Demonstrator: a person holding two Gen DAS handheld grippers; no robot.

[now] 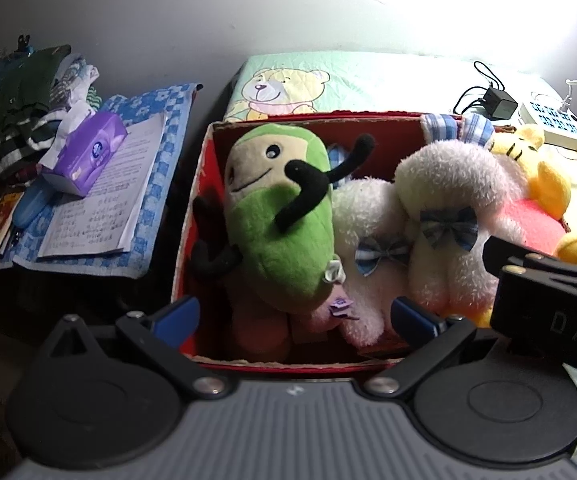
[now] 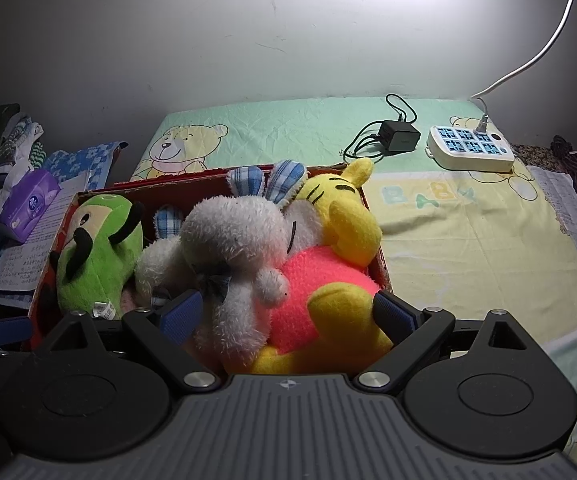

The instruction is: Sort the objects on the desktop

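A red cardboard box (image 1: 204,184) (image 2: 52,256) holds several plush toys. A green toy with black limbs (image 1: 284,220) (image 2: 96,252) lies at its left. White fluffy rabbits with blue plaid bows (image 1: 440,216) (image 2: 232,240) fill the middle. A yellow bear with a pink belly (image 1: 544,200) (image 2: 328,268) lies at the right. My left gripper (image 1: 296,314) hovers open over the box's near edge, nothing between its blue pads. My right gripper (image 2: 288,314) is open too, its pads either side of the rabbit and bear. The right gripper's black body (image 1: 548,292) shows at the left wrist view's right edge.
The box sits on a bear-print sheet (image 2: 468,232). A black charger (image 2: 400,136) and a white power strip (image 2: 470,148) lie at the back right. To the left are a purple tissue pack (image 1: 88,152) (image 2: 28,204), printed papers (image 1: 104,200) and a clothes pile (image 1: 28,104).
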